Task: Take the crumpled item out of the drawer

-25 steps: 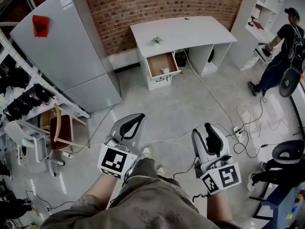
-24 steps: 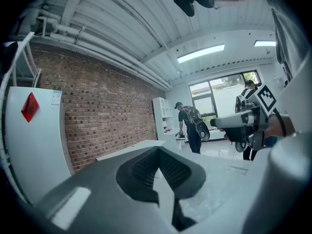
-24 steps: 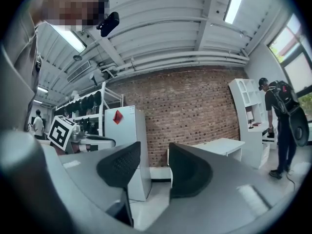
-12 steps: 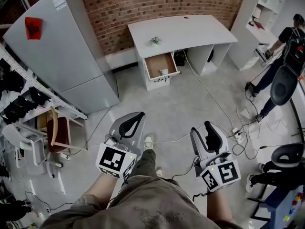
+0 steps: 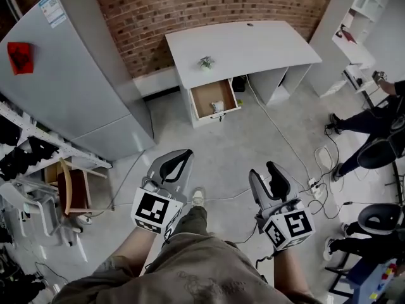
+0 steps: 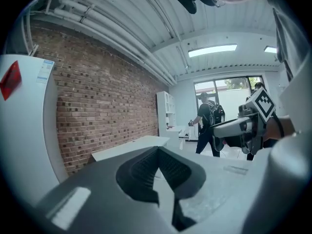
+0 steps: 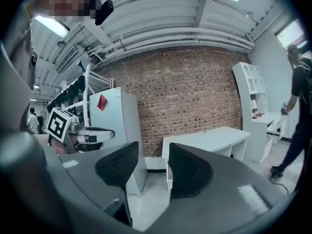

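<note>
A white desk (image 5: 247, 43) stands against the brick wall, far ahead of me. Its wooden drawer (image 5: 205, 97) is pulled open. A small white crumpled item (image 5: 218, 106) lies near the drawer's front right corner. Both grippers hang low over the floor near my legs, far from the desk. My left gripper (image 5: 185, 154) has its jaws closed together, with nothing between them (image 6: 158, 152). My right gripper (image 5: 262, 171) holds its jaws a little apart and empty (image 7: 153, 162). The desk (image 7: 209, 140) also shows beyond the right jaws.
A tall grey fridge (image 5: 69, 75) stands left of the desk. A rack and a wooden chair (image 5: 73, 192) are at the left. Cables and a power strip (image 5: 314, 185) lie on the floor at right. A person (image 5: 380, 132) is near the white shelf (image 5: 361, 18). A small plant (image 5: 205, 62) sits on the desk.
The head view has shifted forward, so desk and drawer sit slightly lower and nearer. The person at right has moved down and bent over. Both grippers keep their jaw positions.
</note>
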Available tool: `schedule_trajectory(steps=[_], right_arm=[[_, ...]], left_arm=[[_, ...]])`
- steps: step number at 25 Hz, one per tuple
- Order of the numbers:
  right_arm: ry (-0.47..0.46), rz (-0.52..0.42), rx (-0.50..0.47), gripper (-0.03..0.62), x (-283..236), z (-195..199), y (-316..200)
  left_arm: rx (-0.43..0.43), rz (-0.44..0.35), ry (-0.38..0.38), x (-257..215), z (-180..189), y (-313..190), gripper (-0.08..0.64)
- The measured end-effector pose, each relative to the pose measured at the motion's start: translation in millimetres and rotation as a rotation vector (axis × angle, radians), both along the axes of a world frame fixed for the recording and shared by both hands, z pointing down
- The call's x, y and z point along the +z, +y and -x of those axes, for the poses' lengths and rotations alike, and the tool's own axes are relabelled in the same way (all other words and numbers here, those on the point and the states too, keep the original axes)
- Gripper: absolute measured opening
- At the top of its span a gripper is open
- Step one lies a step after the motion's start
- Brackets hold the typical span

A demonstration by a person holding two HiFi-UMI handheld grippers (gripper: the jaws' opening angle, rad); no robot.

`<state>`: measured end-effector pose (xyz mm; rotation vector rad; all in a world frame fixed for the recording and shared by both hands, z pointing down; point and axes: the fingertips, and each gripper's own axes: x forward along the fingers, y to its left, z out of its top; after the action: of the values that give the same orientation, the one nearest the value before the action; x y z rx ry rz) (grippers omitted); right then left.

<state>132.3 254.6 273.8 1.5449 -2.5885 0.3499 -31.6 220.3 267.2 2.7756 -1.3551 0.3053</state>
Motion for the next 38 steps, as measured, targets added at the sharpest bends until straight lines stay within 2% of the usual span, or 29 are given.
schedule_trajectory(steps=[10, 22, 32, 38], right_arm=[[0.050, 0.111, 0.030, 0.224, 40.7, 30.2, -142.7], [0.059, 0.193, 0.030, 0.221, 78.0, 39.2, -234.9], [0.085, 0.285, -0.045, 0.221, 124.3, 27.9, -326.2], [0.095, 0.356, -0.120, 0.212, 145.0, 13.2, -387.1]], left_arm=[[0.044, 0.057, -0.046, 33.3, 29.0, -143.7, 0.000], [0.025, 0.113, -0.059, 61.2, 47.0, -227.9, 0.000], [-0.035, 0.205, -0.066, 107.1, 32.9, -306.0, 0.000], [-0.099, 0.240, -0.102, 130.2, 23.0, -363.6, 0.000]])
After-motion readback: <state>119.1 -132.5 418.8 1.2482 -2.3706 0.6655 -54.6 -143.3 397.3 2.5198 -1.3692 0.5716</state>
